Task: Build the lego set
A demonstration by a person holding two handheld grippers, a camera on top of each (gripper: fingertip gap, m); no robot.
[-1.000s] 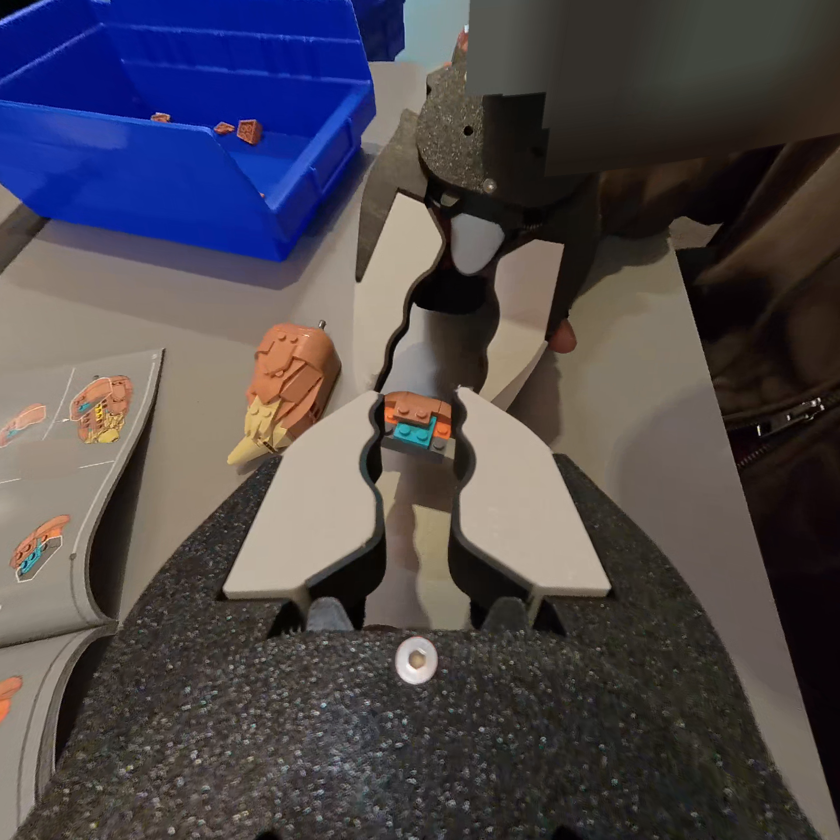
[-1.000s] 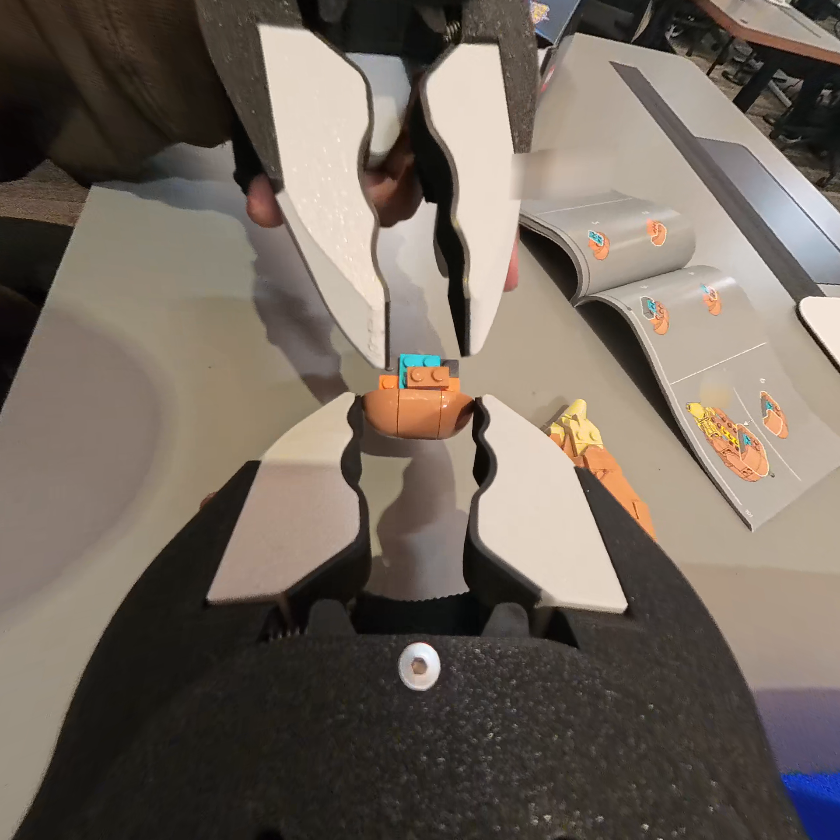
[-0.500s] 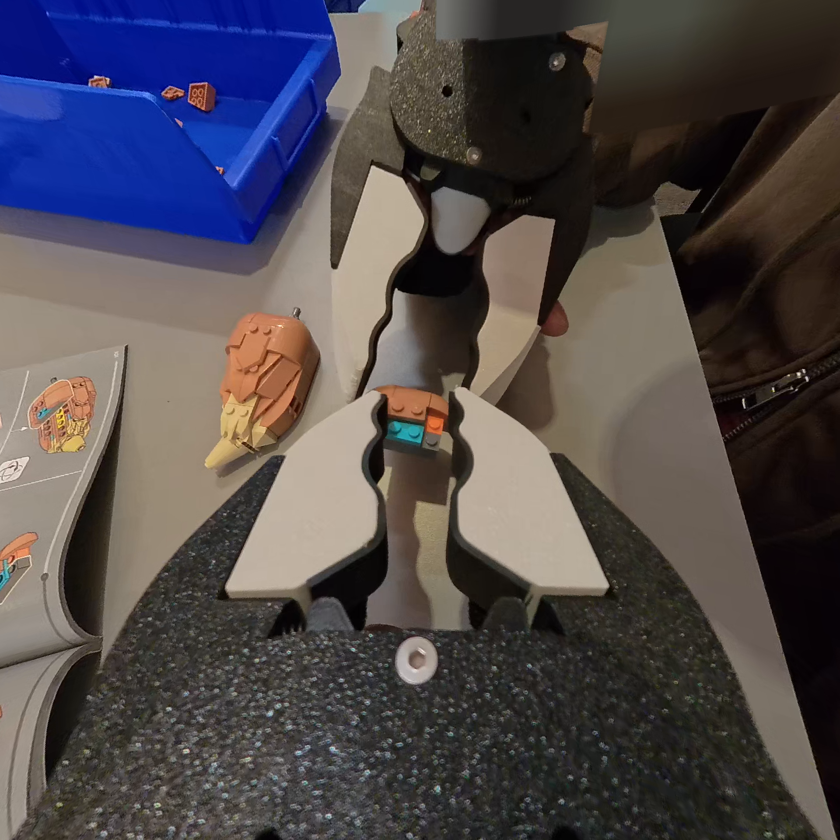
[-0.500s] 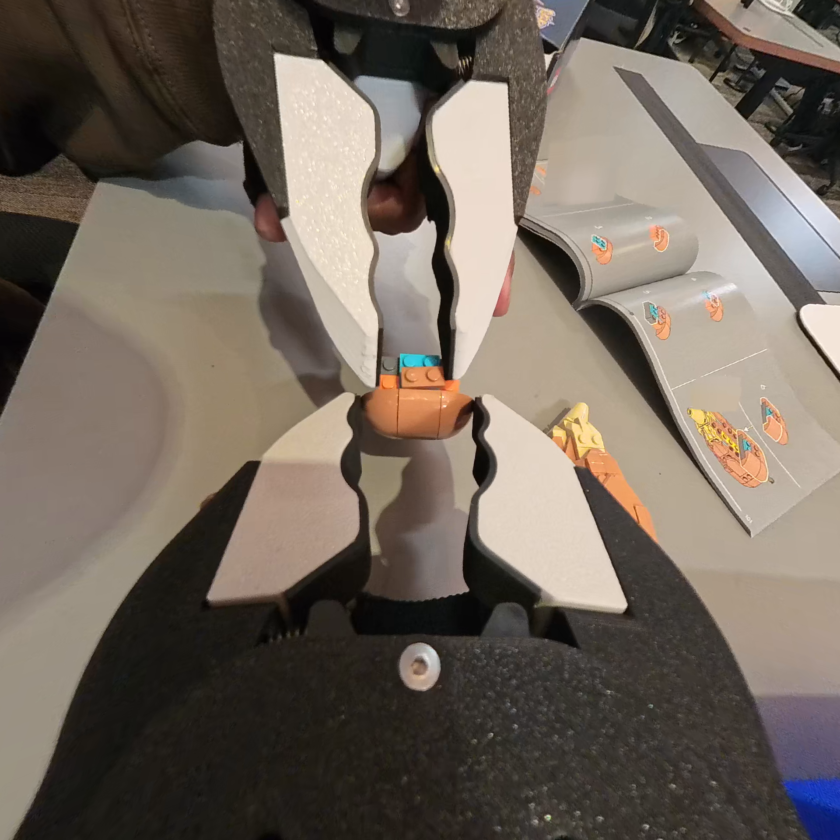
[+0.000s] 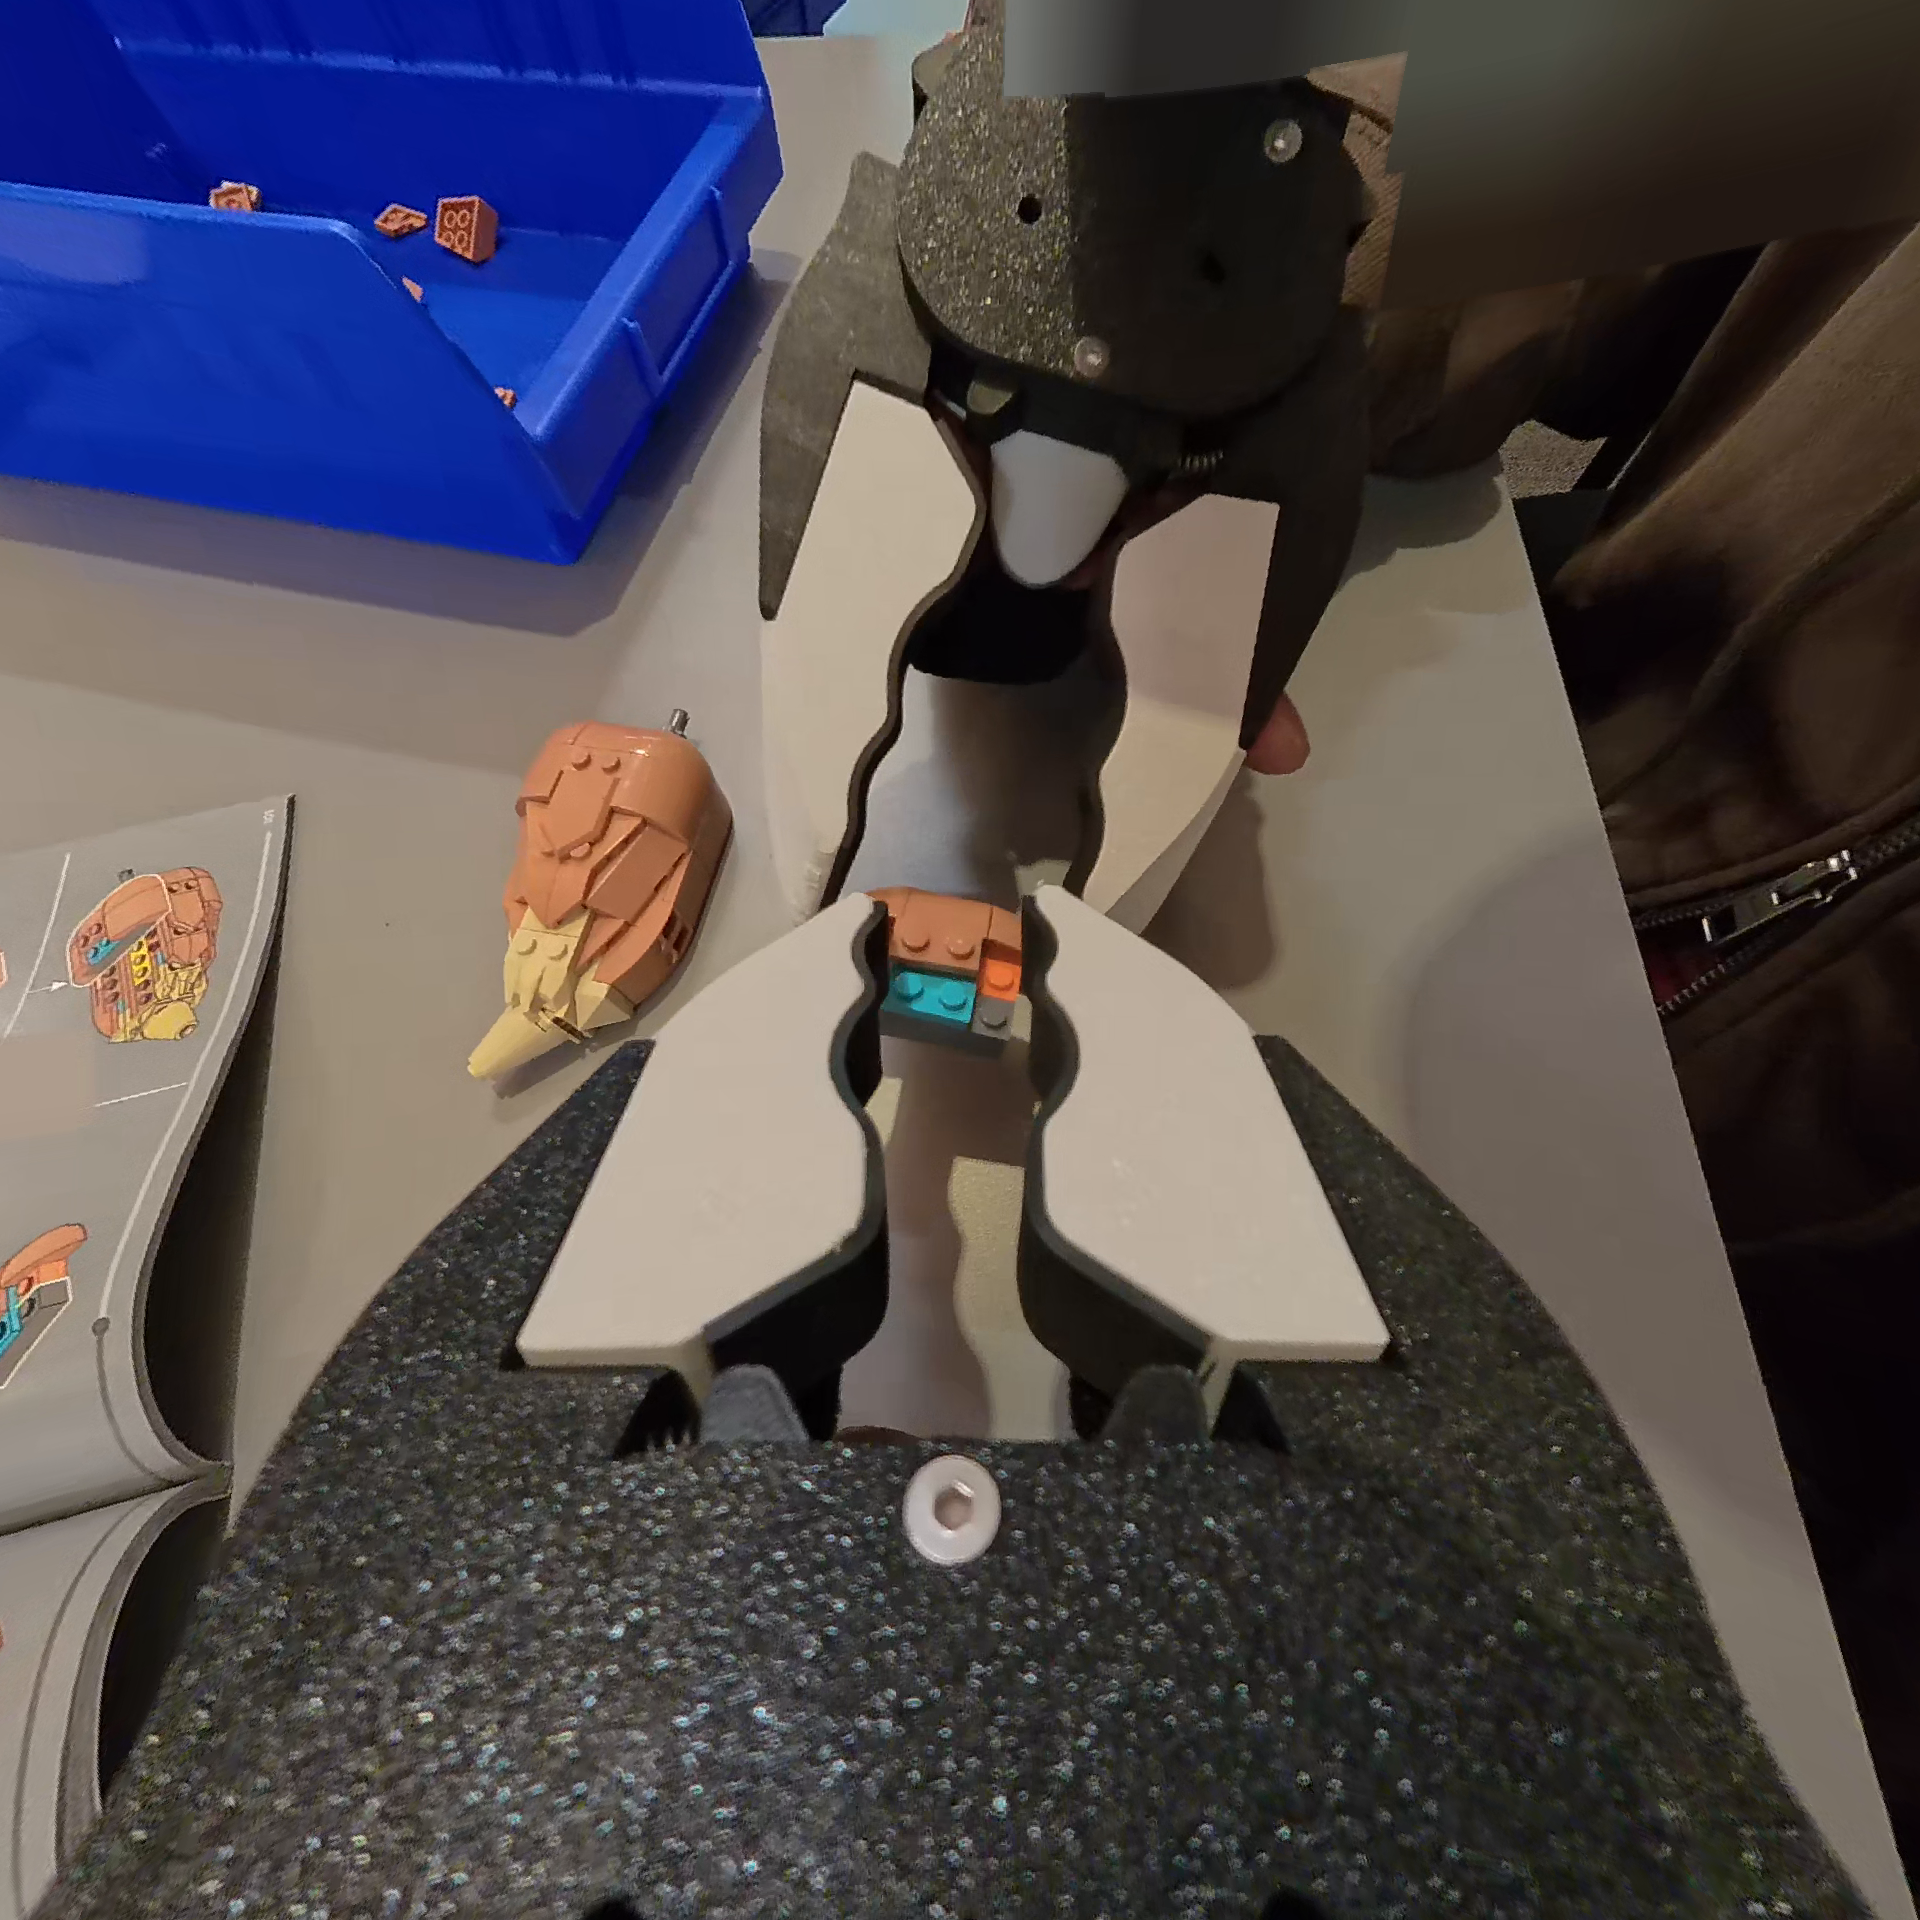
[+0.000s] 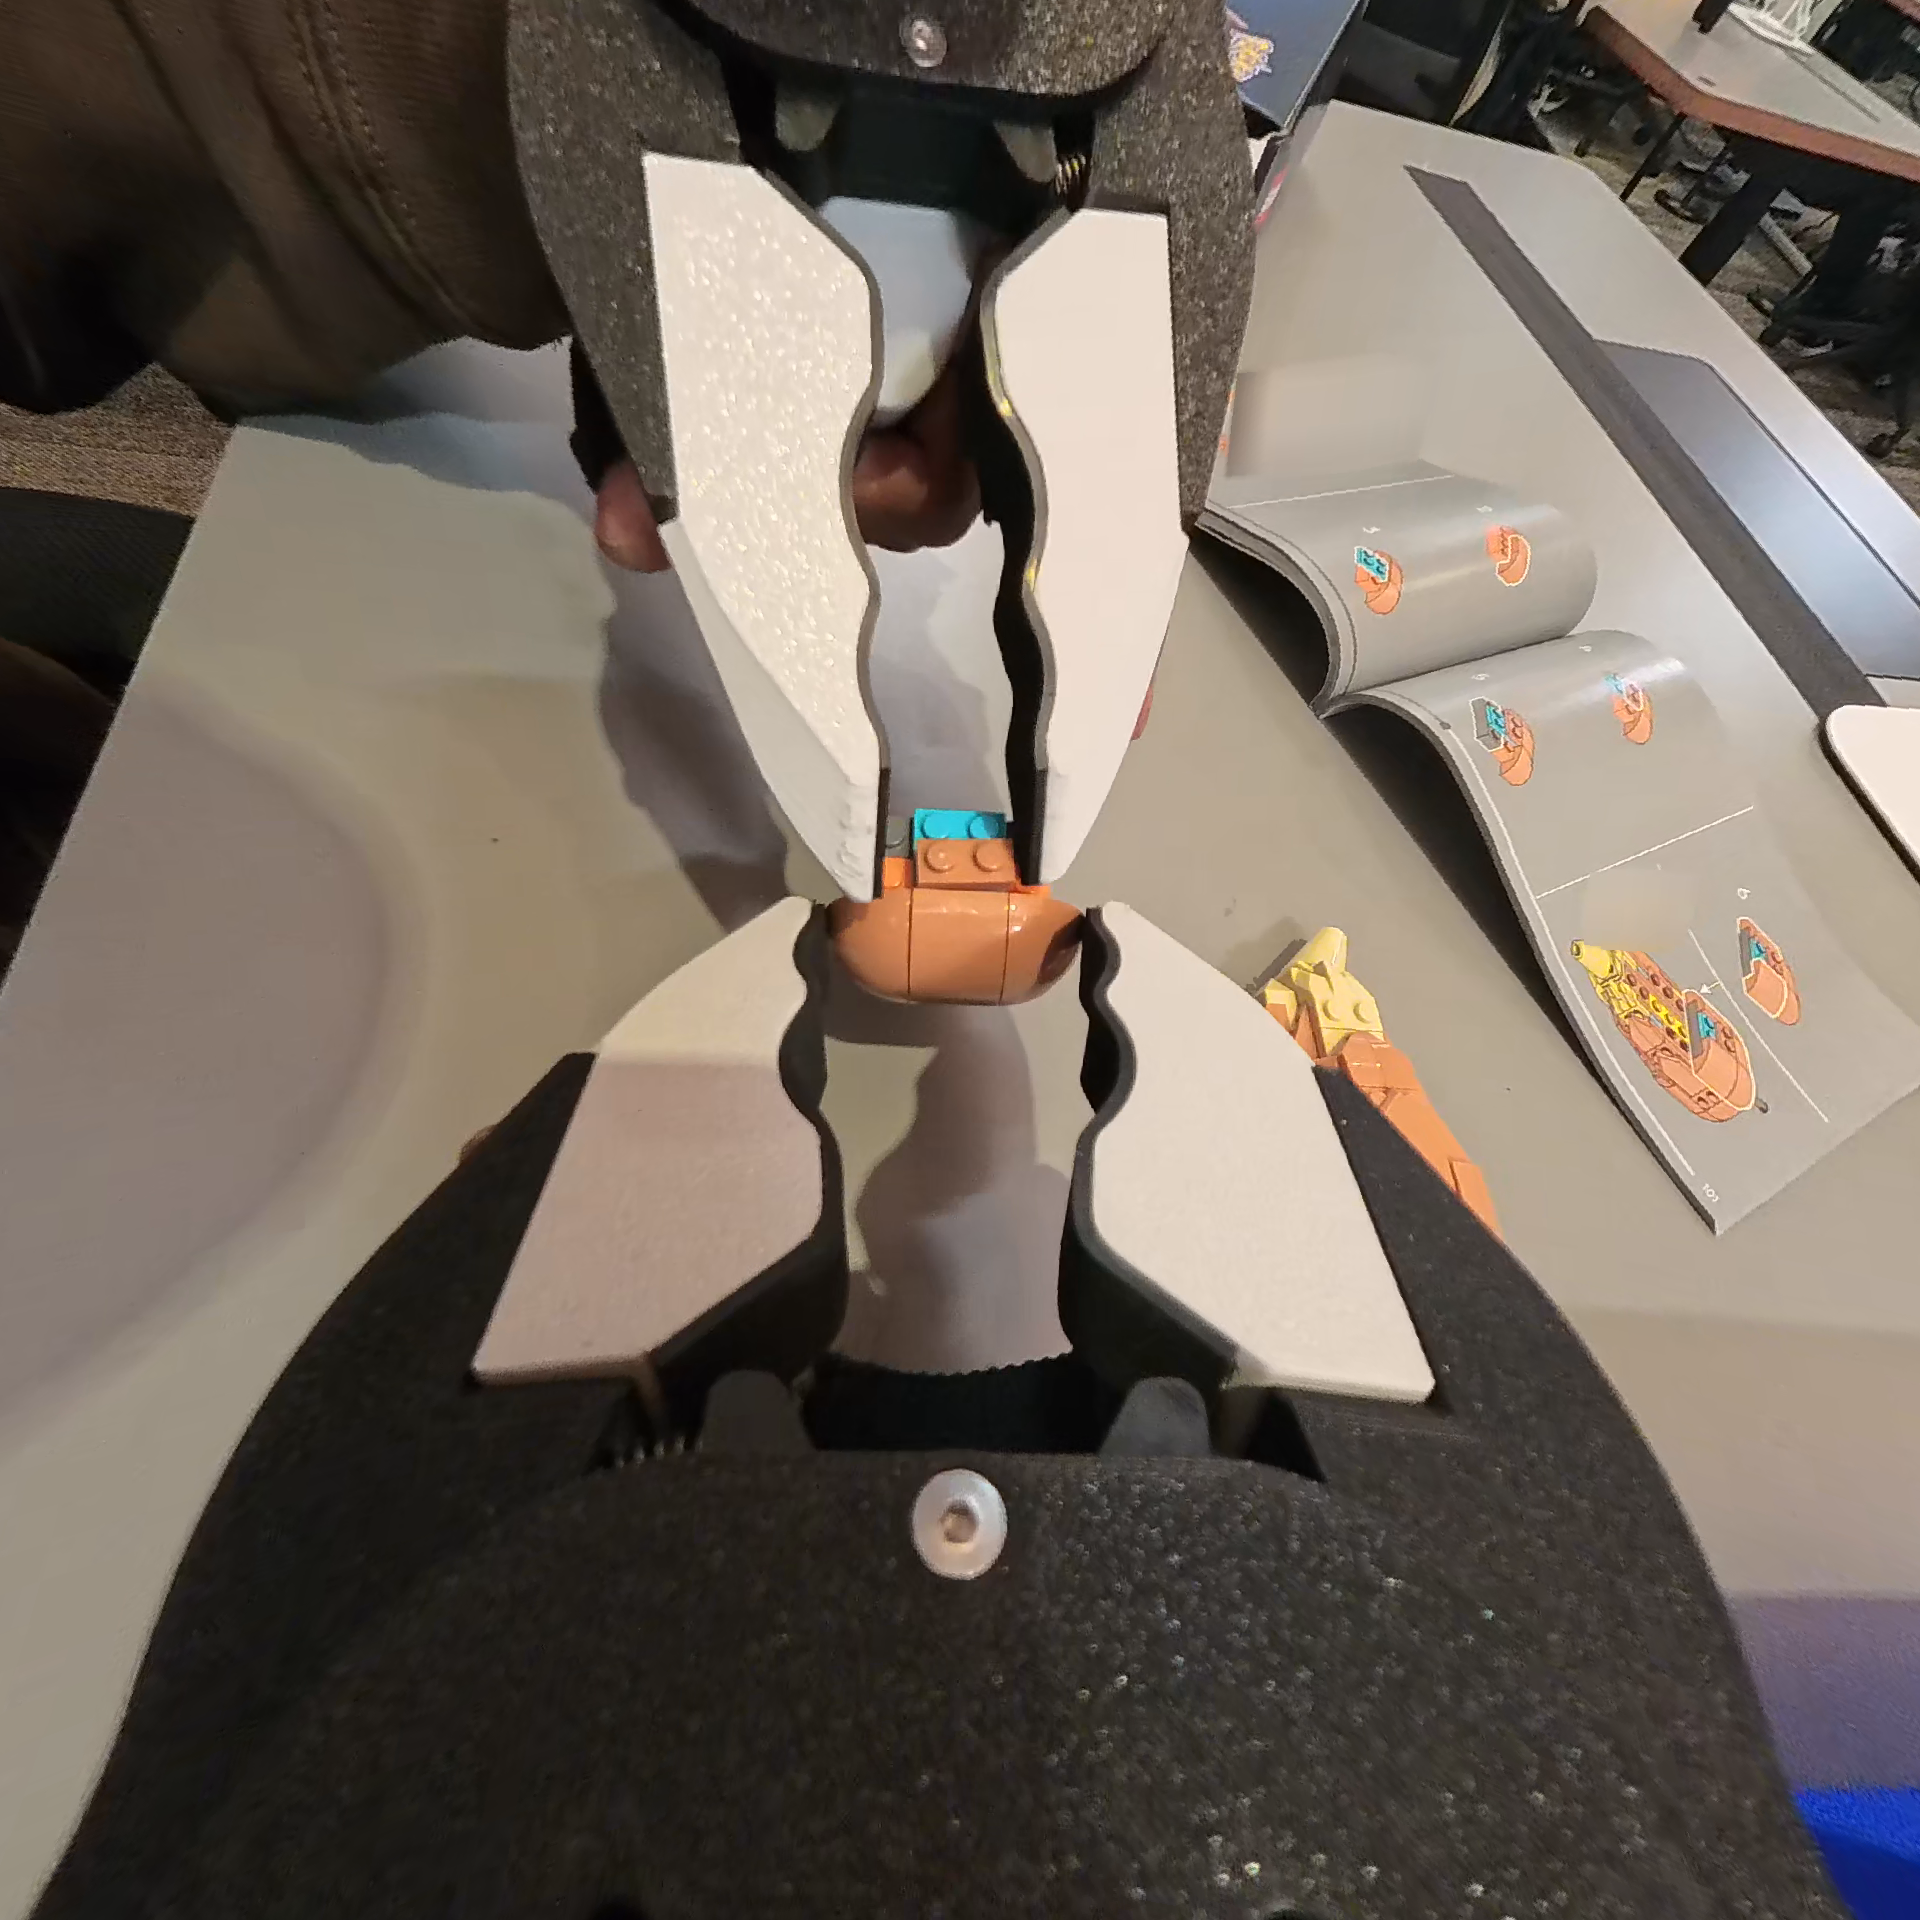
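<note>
Now, in the left wrist view, the left gripper (image 5: 951,982) has its jaws clenched on the small lego sub-assembly (image 5: 948,971), whose teal, orange and grey plates face the camera; a second ago it sat nearer the tips. The right gripper (image 5: 940,883) opposite has closed in, its tips hidden behind the left fingers. A blurred patch covers its upper body. The larger brown-and-tan lego model (image 5: 597,883) lies on the table (image 5: 1403,935) near the blue bin (image 5: 582,343) and the instruction booklet (image 5: 125,1091).

In the right wrist view, the right gripper (image 6: 951,925) pinches the sub-assembly's (image 6: 951,925) rounded brown shell, while the left gripper (image 6: 956,852) has slid further over the studded plates. The larger model (image 6: 1351,1060) is half hidden behind the right finger.
</note>
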